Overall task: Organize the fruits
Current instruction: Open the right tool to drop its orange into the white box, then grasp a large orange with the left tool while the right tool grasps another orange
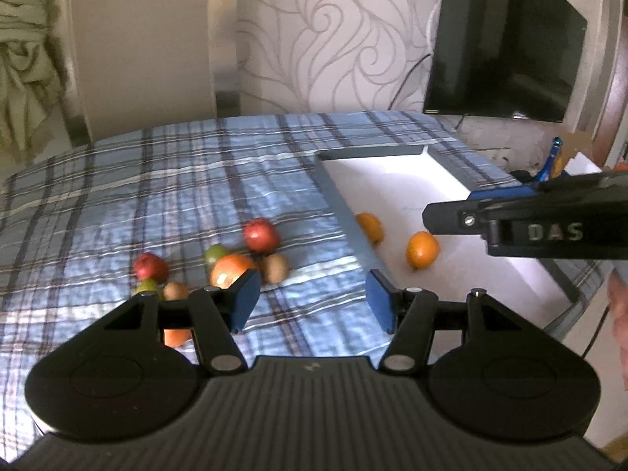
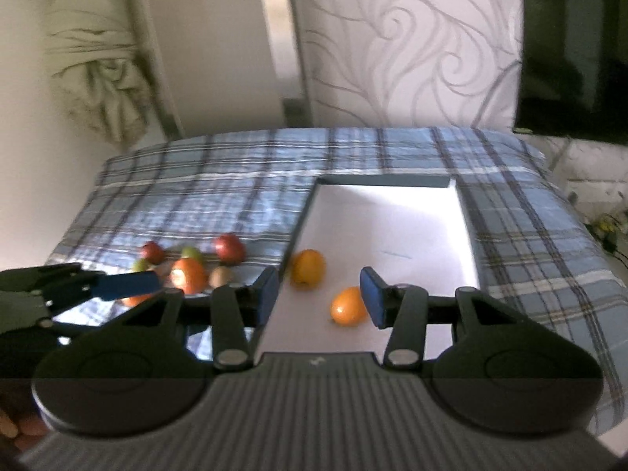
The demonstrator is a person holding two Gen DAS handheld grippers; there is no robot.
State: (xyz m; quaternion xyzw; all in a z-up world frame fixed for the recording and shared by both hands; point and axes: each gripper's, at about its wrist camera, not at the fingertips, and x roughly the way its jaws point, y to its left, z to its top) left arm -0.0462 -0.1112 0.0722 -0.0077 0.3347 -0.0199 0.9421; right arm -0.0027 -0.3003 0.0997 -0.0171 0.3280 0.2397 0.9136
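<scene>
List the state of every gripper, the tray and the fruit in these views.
left gripper: open, empty, above the cloth.
right gripper: open, empty, above the tray's near end.
tray: upright on the plaid cloth, holding two fruits.
two oranges: lying loose in the tray, apart.
fruit pile: bunched on the cloth, outside the tray.
television: screen dark.

Right gripper [image 2: 320, 294] hangs wide open over the tray's [image 2: 467, 235] near-left corner, two oranges [image 2: 347, 306] inside; other fruit [image 2: 188, 272] piled by the tablecloth's [image 2: 530, 212] left edge.
</scene>
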